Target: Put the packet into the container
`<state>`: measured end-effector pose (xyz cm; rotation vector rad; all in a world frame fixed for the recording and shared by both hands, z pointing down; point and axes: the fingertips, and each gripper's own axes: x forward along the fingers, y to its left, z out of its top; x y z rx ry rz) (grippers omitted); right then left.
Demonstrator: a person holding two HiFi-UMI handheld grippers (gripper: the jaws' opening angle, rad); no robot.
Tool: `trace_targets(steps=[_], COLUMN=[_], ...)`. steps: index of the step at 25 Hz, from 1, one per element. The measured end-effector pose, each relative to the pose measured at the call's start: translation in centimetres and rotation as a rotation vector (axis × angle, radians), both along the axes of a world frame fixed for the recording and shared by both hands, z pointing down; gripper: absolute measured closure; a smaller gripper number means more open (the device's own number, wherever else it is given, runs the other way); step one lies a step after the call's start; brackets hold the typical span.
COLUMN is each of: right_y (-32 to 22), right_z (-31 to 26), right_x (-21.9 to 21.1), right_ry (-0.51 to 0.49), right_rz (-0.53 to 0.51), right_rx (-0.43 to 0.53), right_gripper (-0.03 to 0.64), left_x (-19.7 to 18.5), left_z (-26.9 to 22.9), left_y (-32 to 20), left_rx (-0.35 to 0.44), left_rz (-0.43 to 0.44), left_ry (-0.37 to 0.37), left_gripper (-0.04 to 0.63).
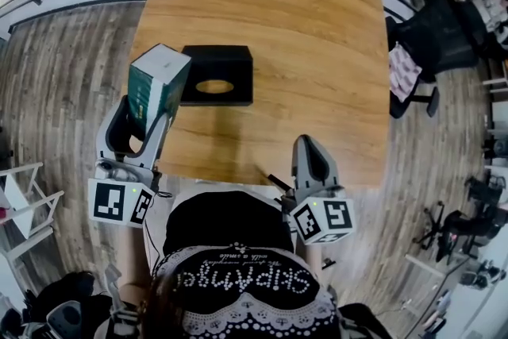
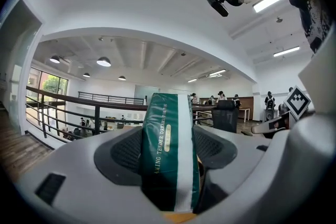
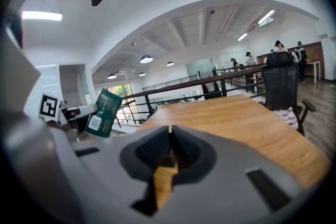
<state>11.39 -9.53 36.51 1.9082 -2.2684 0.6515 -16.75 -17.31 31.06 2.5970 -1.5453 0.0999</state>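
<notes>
- Wooden table (image 1: pixel 302 52): carries the black container (image 1: pixel 216 75), its oval opening unfilled.
- Office chair (image 1: pixel 432 36): well right of the container, out of your way.
- Left gripper (image 1: pixel 147 127): pinches the green packet (image 1: pixel 157 87), raised just left of the container; insertion remains.
- Right gripper (image 1: pixel 311 159): jaws pressed together, empty, nearer you than the container.

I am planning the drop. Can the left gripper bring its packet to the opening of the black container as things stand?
Probably yes. The left gripper holds the green packet raised right beside the black container; its oval opening faces up, uncovered. The right gripper, shut, is well aside.
</notes>
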Motion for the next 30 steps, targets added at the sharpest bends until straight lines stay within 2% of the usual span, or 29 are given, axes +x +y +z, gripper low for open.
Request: trace_targets(steps=[5,20,30], right_y=[0.1,0.7,0.9], right_z=[0.3,0.5,0.5], right_x=[0.1,1.1,1.5], right_ry=[-0.002,-0.001,-0.001], right_rz=[0.013,0.085,0.111], right_rx=[-0.007,-0.01,-0.015], right_gripper=[0.578,0.578,0.578], left_x=[0.6,4.2,6.6], left_z=[1.1,2.4,4.1], left_y=[-1.6,-5.5,-6.6], left_rx=[0.0,0.01,-0.024], left_rz=[0.053,0.248,0.36], left_ry=[-0.043,-0.109,-0.121], left_gripper=[0.265,0.268,0.268])
